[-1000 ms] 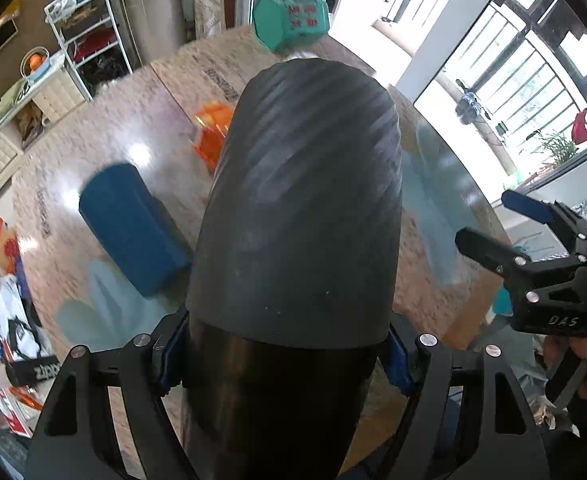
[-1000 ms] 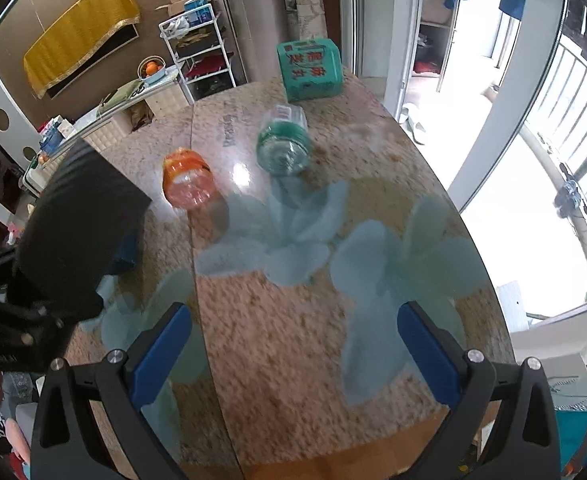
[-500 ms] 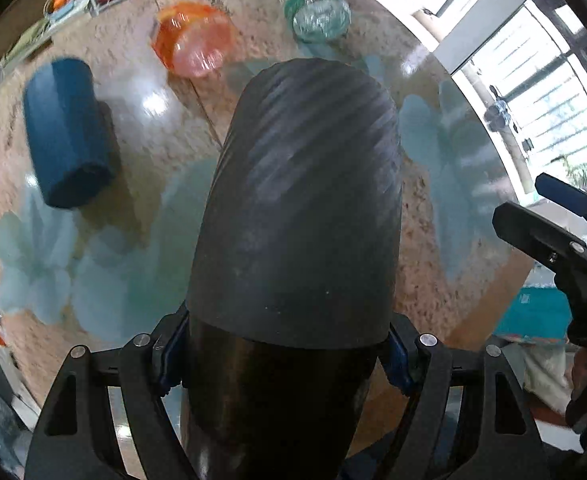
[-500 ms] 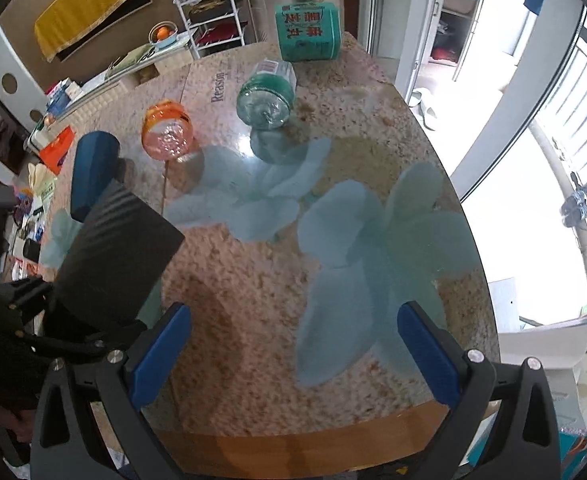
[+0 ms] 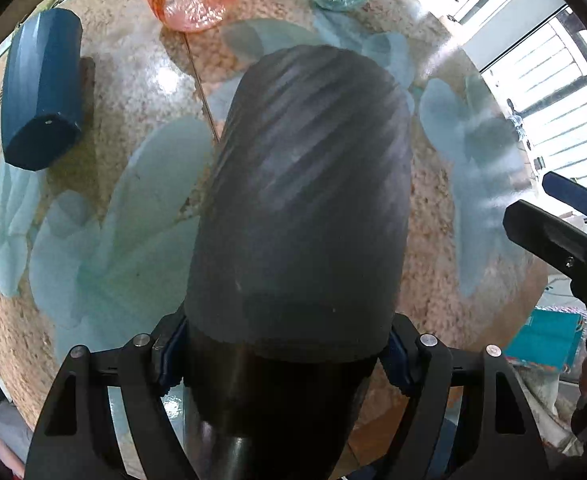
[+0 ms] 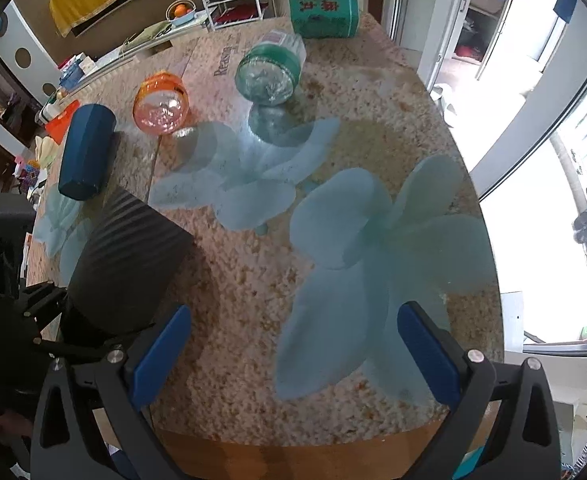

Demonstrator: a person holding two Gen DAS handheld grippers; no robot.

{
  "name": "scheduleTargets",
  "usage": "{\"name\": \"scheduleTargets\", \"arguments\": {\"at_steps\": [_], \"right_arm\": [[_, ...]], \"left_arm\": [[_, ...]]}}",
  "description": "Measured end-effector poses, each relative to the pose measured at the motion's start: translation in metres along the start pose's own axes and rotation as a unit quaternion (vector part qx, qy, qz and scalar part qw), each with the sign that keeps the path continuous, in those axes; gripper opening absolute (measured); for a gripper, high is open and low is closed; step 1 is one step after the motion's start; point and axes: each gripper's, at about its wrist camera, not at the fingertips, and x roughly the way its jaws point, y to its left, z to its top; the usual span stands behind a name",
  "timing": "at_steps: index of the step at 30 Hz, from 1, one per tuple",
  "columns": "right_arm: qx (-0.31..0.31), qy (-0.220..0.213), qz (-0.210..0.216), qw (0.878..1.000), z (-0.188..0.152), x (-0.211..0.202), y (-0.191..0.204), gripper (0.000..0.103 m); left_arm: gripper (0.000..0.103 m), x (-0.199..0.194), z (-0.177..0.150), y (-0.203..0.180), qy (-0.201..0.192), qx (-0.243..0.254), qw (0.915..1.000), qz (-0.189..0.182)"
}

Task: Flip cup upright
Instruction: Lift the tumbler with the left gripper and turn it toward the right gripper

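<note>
Landmark: ribbed cup (image 6: 127, 256), near table (image 6: 253, 304) edge, left side, tilted, held between left gripper (image 5: 281, 354) fingers. Beyond it: cylinder (image 6: 86, 146) lying on side. Farther right of cylinder: two jars (image 6: 160, 104) (image 6: 269, 72), then box (image 6: 323, 7) at far edge. Right gripper (image 6: 293, 354) right of cup.

The black cup (image 5: 305, 200) is showing a matt, finely ribbed skin, while its lower band is gleaming smooth and glossy. Beneath it, the table (image 6: 333, 360) is looking like speckled, polished stone, throwing back glare, with a bare wooden edge. Behind the black cup, the blue cup (image 6: 87, 148) is appearing matt, and the orange cup (image 6: 160, 104) and green bottle (image 6: 269, 72) are glinting like clear, glossy plastic.
</note>
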Motion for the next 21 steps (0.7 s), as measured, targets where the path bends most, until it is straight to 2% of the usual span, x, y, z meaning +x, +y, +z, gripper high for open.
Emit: {"name": "scheduleTargets", "arguments": {"at_steps": [7, 14, 17, 21], "right_arm": [[0.001, 0.014, 0.008, 1.0, 0.001, 0.013, 0.001, 0.103], [0.009, 0.021, 0.02, 1.0, -0.001, 0.017, -0.001, 0.103], [0.009, 0.019, 0.02, 1.0, -0.001, 0.014, -0.003, 0.103], [0.01, 0.02, 0.02, 1.0, -0.002, 0.014, -0.006, 0.103]], "left_arm": [[0.081, 0.01, 0.005, -0.01, 0.006, 0.004, 0.9999, 0.01], [0.082, 0.015, 0.015, -0.019, 0.017, 0.027, 0.9987, 0.04], [0.088, 0.019, 0.019, -0.018, 0.023, 0.022, 0.9985, 0.044], [0.091, 0.02, 0.025, -0.013, 0.024, 0.004, 0.9989, 0.039]]}}
